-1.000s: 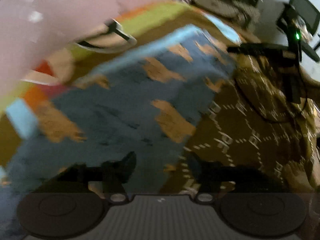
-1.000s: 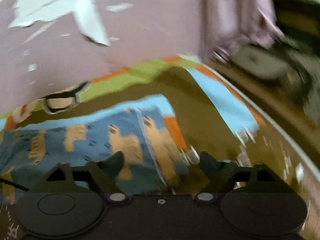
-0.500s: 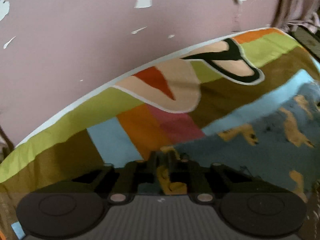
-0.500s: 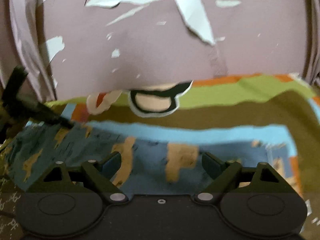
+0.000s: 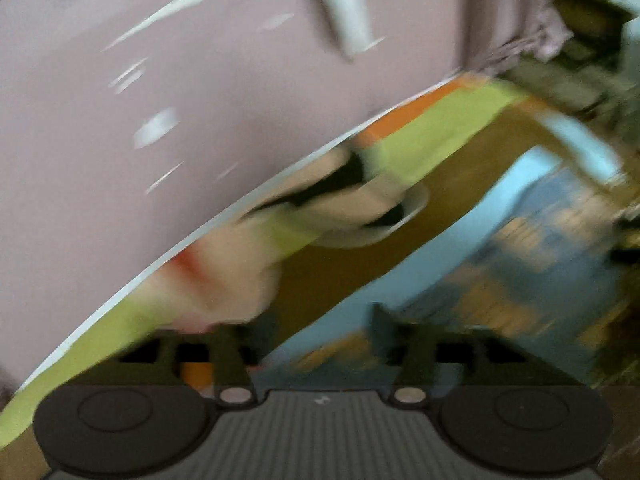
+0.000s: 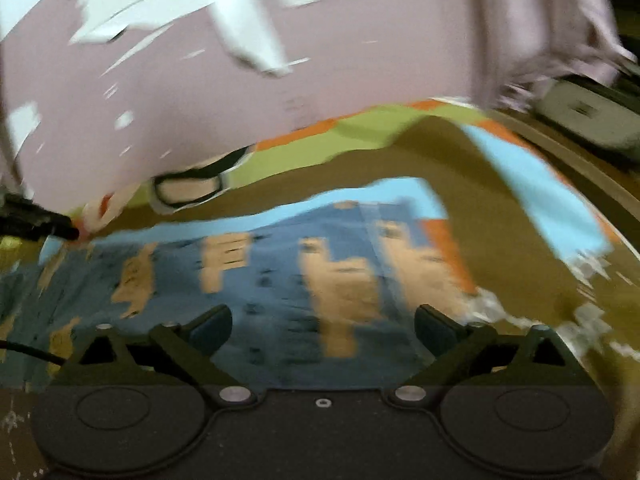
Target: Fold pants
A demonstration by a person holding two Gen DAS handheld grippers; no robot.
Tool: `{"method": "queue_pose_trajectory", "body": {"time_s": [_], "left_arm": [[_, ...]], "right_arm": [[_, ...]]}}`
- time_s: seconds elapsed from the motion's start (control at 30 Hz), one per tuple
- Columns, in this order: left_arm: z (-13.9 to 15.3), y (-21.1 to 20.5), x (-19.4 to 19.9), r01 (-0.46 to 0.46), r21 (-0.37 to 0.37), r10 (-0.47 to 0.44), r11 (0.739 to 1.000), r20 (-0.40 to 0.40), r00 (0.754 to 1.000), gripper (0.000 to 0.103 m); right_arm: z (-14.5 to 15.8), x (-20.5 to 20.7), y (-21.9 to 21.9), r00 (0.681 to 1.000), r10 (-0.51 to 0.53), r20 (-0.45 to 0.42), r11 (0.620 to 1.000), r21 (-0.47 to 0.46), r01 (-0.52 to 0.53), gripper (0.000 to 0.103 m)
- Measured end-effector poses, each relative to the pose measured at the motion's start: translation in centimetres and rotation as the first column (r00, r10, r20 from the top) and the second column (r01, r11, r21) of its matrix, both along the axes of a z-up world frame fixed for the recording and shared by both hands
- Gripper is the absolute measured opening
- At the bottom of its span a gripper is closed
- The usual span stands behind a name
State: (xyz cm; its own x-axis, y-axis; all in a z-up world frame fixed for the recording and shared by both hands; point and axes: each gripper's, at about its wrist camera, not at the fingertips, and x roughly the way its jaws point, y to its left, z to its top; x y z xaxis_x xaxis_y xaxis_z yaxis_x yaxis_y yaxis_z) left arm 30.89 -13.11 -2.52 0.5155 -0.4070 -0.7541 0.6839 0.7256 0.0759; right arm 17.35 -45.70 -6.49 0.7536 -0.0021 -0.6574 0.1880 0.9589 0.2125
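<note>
The pants are blue with tan patches and lie spread flat on a striped, many-coloured bedsheet. My right gripper hovers over their near part. Its jaws are opening wide and the pads touch no cloth. In the blurred left wrist view the pants lie to the right. My left gripper is over the sheet by the pants' edge. Its jaws are opening, and only sheet and a corner of cloth show in the gap, with nothing pinched.
A pink wall with peeling patches runs along the far side of the bed. A pale curtain hangs at the right, with a grey box below it. A dark object pokes in at the left edge.
The left gripper, shut on the pants' edge half a second ago, has let go, opened and swung right. The right gripper has opened wider and its view has swung right.
</note>
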Motion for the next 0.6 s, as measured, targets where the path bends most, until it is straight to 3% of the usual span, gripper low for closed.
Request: {"method": "queue_pose_trajectory", "body": {"time_s": [0.1, 0.23, 0.3, 0.37, 0.5, 0.6], "left_arm": [[0.5, -6.1, -0.8, 0.133, -0.079, -0.133, 0.988, 0.005, 0.991, 0.065], [-0.2, -14.6, -1.8, 0.29, -0.124, -0.29, 0.949, 0.013, 0.957, 0.056], [-1.1, -17.9, -2.3, 0.34, -0.133, -0.347, 0.931, -0.029, 0.938, 0.048], [-2.1, -20.8, -2.9, 0.391, -0.135, -0.403, 0.911, -0.077, 0.912, 0.047], [-4.7, -23.2, -3.6, 0.395, -0.083, -0.403, 0.915, -0.136, 0.905, 0.047], [-5.8, -23.2, -3.9, 0.398, -0.058, -0.403, 0.915, -0.126, 0.907, 0.047]], "right_arm": [[-0.5, -1.6, -2.3, 0.997, -0.08, -0.001, 0.994, 0.07, 0.08, 0.097], [-1.4, -2.2, -4.9, 0.991, -0.135, -0.005, 0.972, 0.195, 0.134, 0.09], [-1.7, -2.3, -5.8, 0.989, -0.149, 0.005, 0.958, 0.247, 0.144, 0.084], [-2.0, -2.3, -6.4, 0.988, -0.152, 0.002, 0.946, 0.291, 0.145, 0.082], [-2.0, -3.1, -7.5, 0.984, -0.176, -0.013, 0.915, 0.368, 0.169, 0.072], [-1.8, -3.3, -7.9, 0.984, -0.167, -0.058, 0.893, 0.414, 0.175, 0.068]]}}
